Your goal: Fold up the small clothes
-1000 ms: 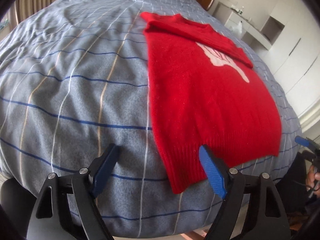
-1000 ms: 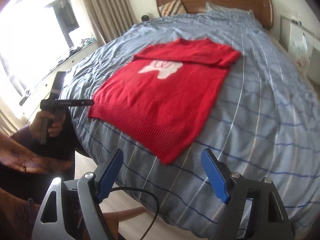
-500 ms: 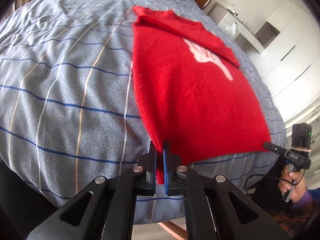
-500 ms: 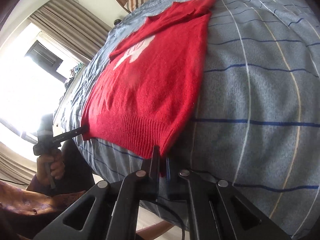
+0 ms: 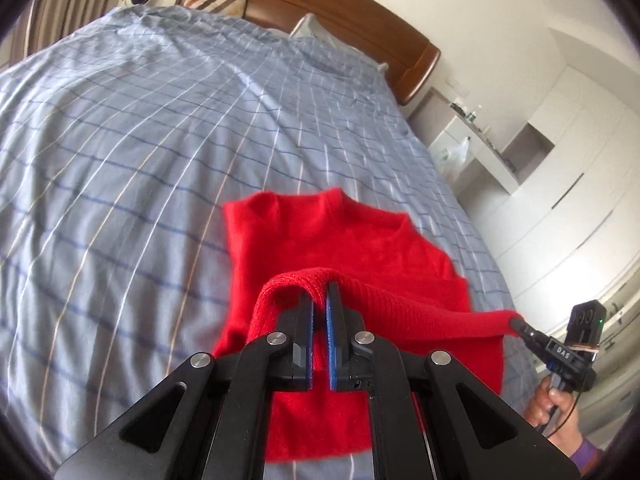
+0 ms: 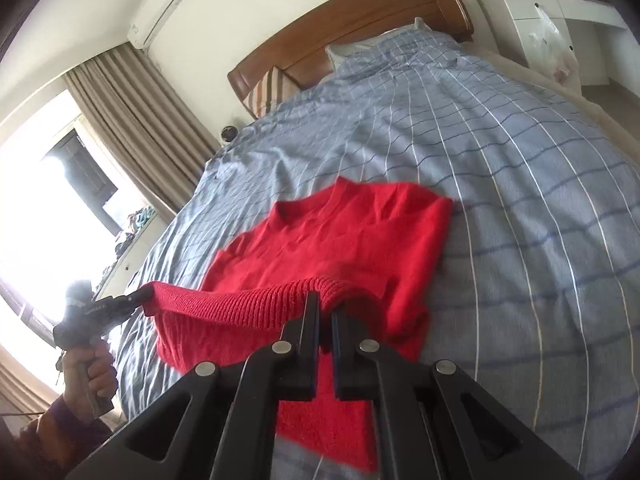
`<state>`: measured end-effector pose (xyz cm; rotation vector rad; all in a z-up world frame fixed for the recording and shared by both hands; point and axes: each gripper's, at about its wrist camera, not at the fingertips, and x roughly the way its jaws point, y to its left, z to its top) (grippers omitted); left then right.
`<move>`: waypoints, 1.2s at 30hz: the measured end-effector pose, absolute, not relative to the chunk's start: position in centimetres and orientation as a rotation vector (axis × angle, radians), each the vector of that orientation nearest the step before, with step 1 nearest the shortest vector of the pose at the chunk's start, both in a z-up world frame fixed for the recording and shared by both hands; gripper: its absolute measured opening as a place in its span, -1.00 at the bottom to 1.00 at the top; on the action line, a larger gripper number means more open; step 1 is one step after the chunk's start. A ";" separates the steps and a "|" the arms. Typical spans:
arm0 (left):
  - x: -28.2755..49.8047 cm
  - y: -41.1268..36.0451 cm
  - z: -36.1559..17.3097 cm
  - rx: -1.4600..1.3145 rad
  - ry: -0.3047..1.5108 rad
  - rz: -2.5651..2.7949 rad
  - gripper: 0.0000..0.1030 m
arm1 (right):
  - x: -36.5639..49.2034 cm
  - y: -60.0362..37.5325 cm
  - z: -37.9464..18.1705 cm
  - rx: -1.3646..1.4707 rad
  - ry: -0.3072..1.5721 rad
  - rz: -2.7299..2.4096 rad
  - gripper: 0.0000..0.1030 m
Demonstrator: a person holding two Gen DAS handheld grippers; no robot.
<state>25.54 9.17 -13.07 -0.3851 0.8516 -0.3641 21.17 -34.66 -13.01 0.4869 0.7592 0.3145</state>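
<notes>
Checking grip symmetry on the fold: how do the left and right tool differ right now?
The left tool pinches the ribbed hem's left corner; the right tool pinches its right corner. The hem runs rightward from the left tool, leftward from the right tool. Shared: both are shut on the red sweater, with the hem lifted taut between them above the sweater body lying on the bed.

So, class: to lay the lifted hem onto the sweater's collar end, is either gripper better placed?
Neither: the left gripper and right gripper each pinch a hem corner of the red sweater, lifted level, so they carry it together.
</notes>
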 end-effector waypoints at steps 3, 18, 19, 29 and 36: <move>30.6 8.3 -14.8 -0.386 0.893 -0.310 -0.94 | 26.5 -35.3 -14.3 0.523 0.787 0.284 -0.91; 36.2 9.4 -15.9 -0.379 0.829 -0.135 0.70 | 32.0 -37.4 -15.7 0.544 0.750 0.187 -0.40; 35.5 9.7 -15.4 -0.371 0.822 -0.142 0.70 | 31.4 -37.0 -15.0 0.497 0.751 0.205 -0.40; 25.8 6.5 -19.4 -0.031 0.983 -0.236 0.73 | 21.7 -30.7 -19.0 0.101 0.997 0.371 -0.28; 17.1 9.8 -15.6 -0.044 0.849 -0.173 0.88 | 11.9 -31.8 -14.5 -0.020 0.817 0.216 -0.14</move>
